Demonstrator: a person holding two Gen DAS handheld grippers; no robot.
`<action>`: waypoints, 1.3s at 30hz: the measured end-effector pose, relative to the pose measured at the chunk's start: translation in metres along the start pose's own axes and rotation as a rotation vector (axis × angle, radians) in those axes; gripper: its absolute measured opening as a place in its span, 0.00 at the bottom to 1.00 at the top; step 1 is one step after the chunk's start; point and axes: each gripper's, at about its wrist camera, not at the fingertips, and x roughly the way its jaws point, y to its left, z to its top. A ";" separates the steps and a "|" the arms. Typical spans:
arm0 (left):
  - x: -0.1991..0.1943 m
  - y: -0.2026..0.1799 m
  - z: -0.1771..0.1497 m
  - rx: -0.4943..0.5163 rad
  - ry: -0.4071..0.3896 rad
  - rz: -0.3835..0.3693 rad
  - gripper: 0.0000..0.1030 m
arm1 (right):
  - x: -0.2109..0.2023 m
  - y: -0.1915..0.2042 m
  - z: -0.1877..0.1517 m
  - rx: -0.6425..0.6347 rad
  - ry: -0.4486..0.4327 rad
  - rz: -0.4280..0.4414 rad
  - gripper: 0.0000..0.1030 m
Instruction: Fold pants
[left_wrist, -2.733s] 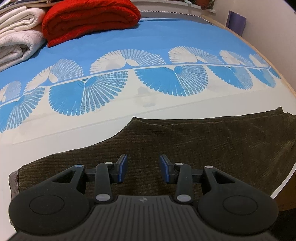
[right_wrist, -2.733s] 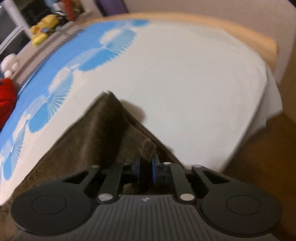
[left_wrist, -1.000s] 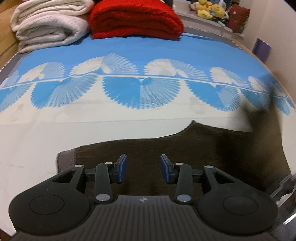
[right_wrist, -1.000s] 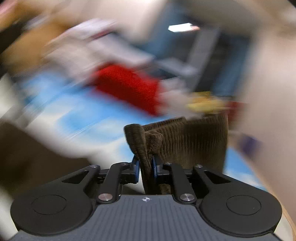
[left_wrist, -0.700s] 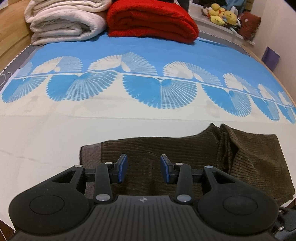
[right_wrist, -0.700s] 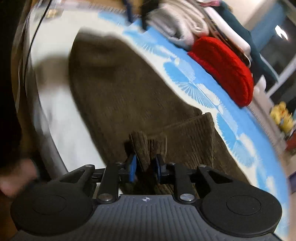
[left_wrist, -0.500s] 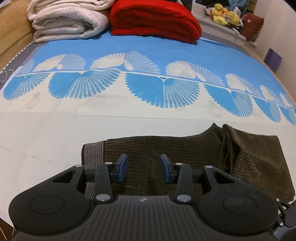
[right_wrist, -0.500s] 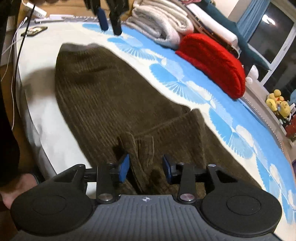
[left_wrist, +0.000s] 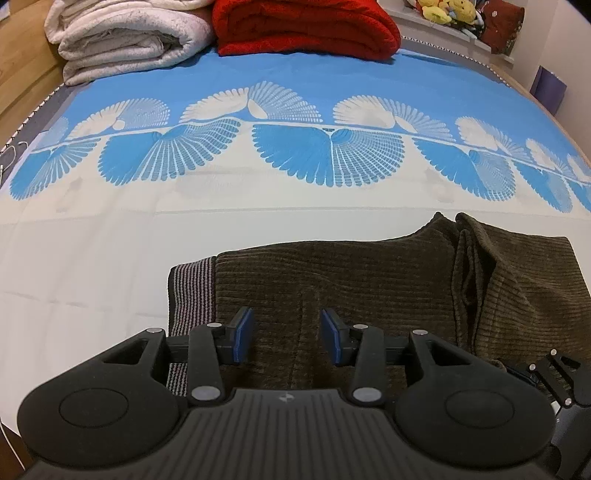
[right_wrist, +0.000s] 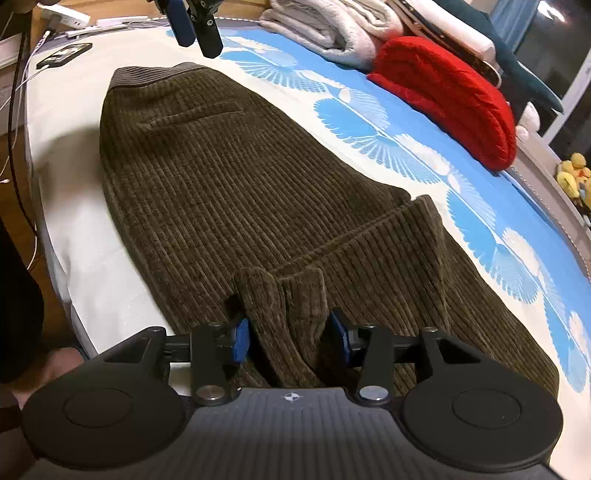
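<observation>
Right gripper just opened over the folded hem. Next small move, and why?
Probably back the right gripper straight off the pants. Its jaws stand open, but the bunched hem sits between the pads, so lifting clear first should avoid dragging the fold.

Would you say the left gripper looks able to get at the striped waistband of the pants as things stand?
Probably yes. The left gripper is open above the pants, and the waistband lies flat just to its left, uncovered. The right gripper is at the folded leg end, out of the way.

Red blanket (left_wrist: 306, 27) beside white blankets (left_wrist: 125, 37) on blue-patterned bedsheet (left_wrist: 258, 74).
</observation>
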 end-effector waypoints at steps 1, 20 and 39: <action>0.000 0.000 0.000 -0.002 0.000 0.001 0.44 | 0.000 0.000 0.001 -0.016 -0.004 0.009 0.34; 0.007 -0.056 0.018 0.081 -0.011 -0.054 0.46 | -0.086 -0.044 -0.032 0.087 -0.187 0.112 0.33; 0.030 -0.170 0.013 0.307 0.090 -0.292 0.46 | -0.105 -0.194 -0.177 0.836 0.124 -0.165 0.36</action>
